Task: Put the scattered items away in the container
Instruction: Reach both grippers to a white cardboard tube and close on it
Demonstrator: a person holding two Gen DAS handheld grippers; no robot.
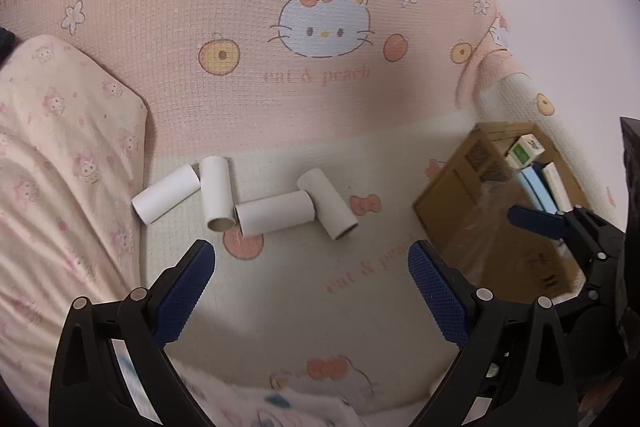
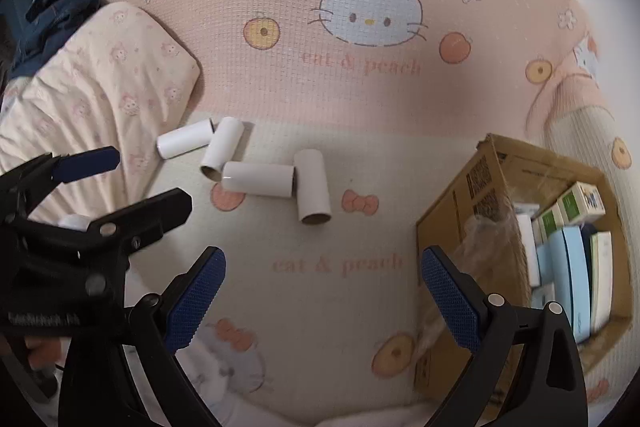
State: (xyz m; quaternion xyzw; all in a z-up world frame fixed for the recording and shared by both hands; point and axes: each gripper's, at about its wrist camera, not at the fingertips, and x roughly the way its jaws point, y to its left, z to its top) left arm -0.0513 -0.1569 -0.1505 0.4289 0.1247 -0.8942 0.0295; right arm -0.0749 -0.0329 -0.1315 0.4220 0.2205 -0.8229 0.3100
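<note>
On the bed (image 1: 280, 307), four white cardboard tubes (image 1: 273, 213) lie scattered in a loose row across the pale part of a sheet printed with cats, peaches and bows. From the left: one tube (image 1: 165, 193) lies slanted near the pillow (image 1: 60, 155); a second (image 1: 216, 193) lies just beside it, its open end facing the camera; a third (image 2: 258, 179) lies crosswise; a fourth (image 2: 313, 187) touches the end of the third. The first and second meet at their far ends, and the second and third look to touch as well, though the fisheye makes that hard to judge.

Well to the right of the tubes sits an open cardboard box (image 1: 456, 195) with crumpled clear plastic at its near wall. Inside it stand several small packets and books (image 2: 568, 259), packed side by side; they overlap too much for a sure count.

Both claws hover above the sheet, short of the tubes. The left claw (image 1: 312, 267) has its two blue-padded fingers spread wide with nothing between them. The right claw (image 2: 324, 275) is likewise spread wide and holds nothing; it hangs between the tubes and the box. Each claw shows at the edge of the other's view, the right one over the box in the left wrist view.
</note>
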